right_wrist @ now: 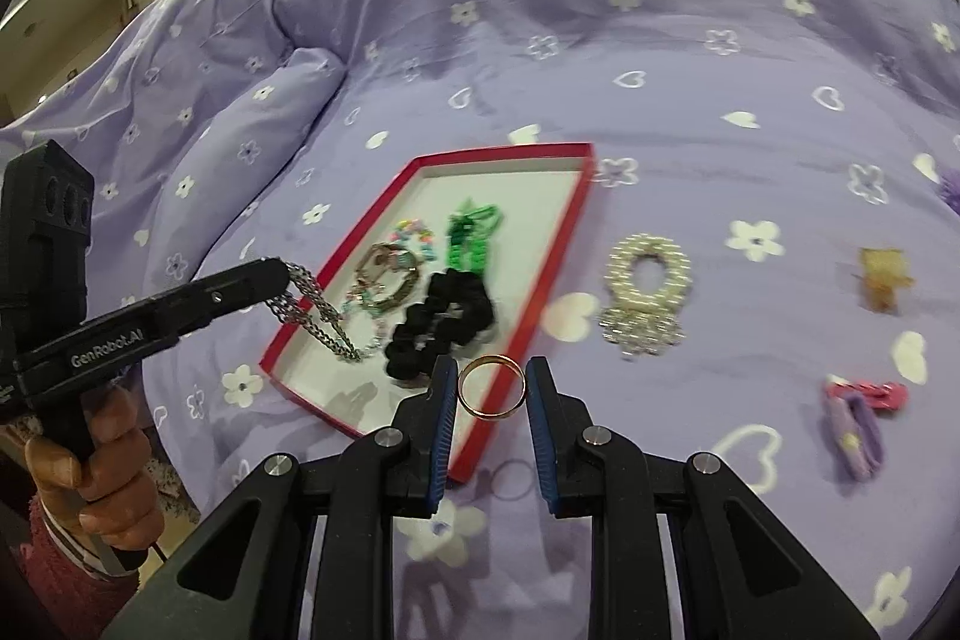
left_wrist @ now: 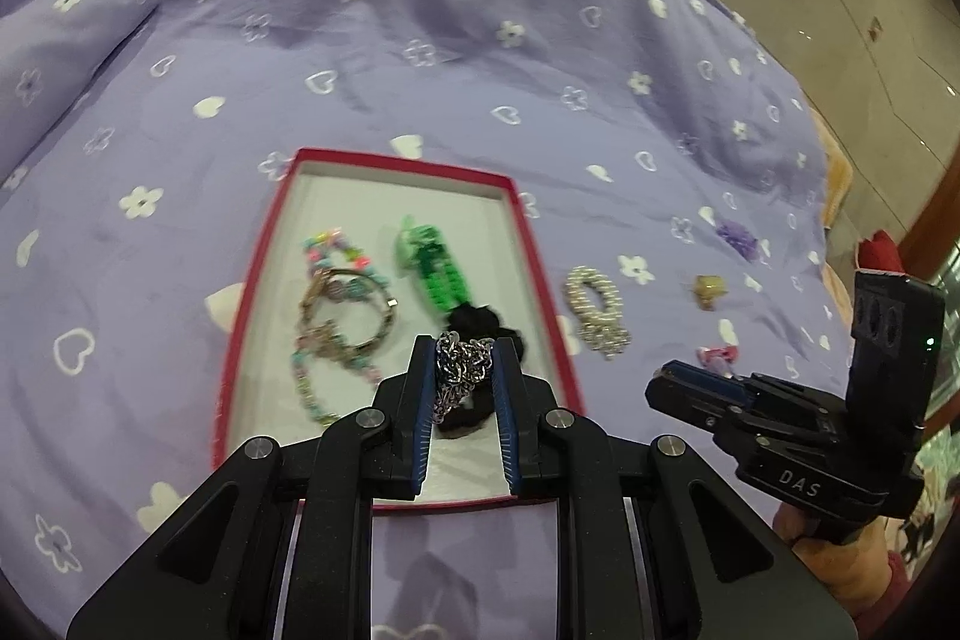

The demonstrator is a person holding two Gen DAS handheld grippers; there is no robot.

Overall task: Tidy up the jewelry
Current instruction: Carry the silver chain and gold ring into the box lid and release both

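While your left gripper (left_wrist: 463,349) pinches a bunched silver chain (left_wrist: 459,367) between its blue pads, the chain dangles over the near part of the red tray (left_wrist: 552,292) on the purple bedspread (left_wrist: 420,40). From the right wrist view the same chain (right_wrist: 312,310) hangs off the gripper tip above the tray's (right_wrist: 540,280) left rim.

Your right gripper (right_wrist: 491,383) holds a gold ring (right_wrist: 492,388) edge-on between its pads, jaws narrow, just beside the tray's near right corner. In the left view its (left_wrist: 672,381) tip shows right of the tray, though the ring cannot be made out there.

Inside the tray lie a tangle of beaded bracelets (left_wrist: 339,316) on the left, a green clip (left_wrist: 429,268) in the middle and a black scrunchie (right_wrist: 441,322) near you.

Right of the tray, on the bedspread, you have a pearl hair piece (right_wrist: 645,292), a small amber clip (right_wrist: 882,283) further right, a pink and purple clip (right_wrist: 858,415) nearer, and a purple flower piece (left_wrist: 737,237) farther off.
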